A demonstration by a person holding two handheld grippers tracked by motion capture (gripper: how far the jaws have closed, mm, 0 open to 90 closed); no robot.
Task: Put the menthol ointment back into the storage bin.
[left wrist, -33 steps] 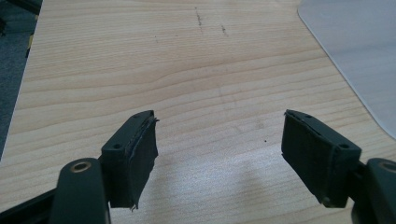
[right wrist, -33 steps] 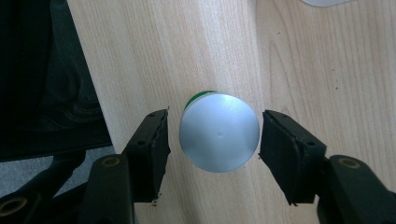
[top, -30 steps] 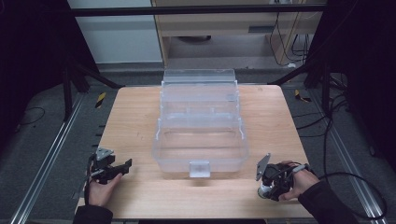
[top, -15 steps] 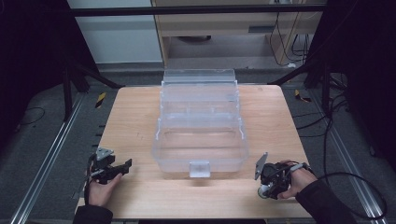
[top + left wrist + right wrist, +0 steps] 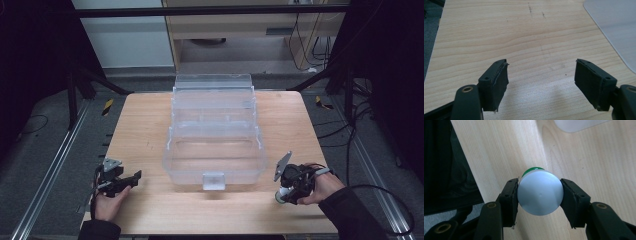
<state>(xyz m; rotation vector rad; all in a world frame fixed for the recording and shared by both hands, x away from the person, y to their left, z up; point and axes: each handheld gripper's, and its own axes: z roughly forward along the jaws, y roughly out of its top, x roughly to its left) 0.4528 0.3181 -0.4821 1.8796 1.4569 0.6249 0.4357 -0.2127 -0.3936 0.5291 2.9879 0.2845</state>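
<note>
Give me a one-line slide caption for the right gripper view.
Right hand-held gripper clamps a white-capped green container above the wooden table.

bottle [image 5: 540, 195] body hidden behind its own cap

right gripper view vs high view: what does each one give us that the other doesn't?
Right gripper view alone: the right hand-held gripper has both pads against a small round container with a pale grey cap and a green band behind the cap.

High view alone: the clear plastic tiered organiser box standing open mid-table, and the left hand-held gripper with its jaws apart.

Both: the light wooden table, the right hand-held gripper and the container in it.
</note>
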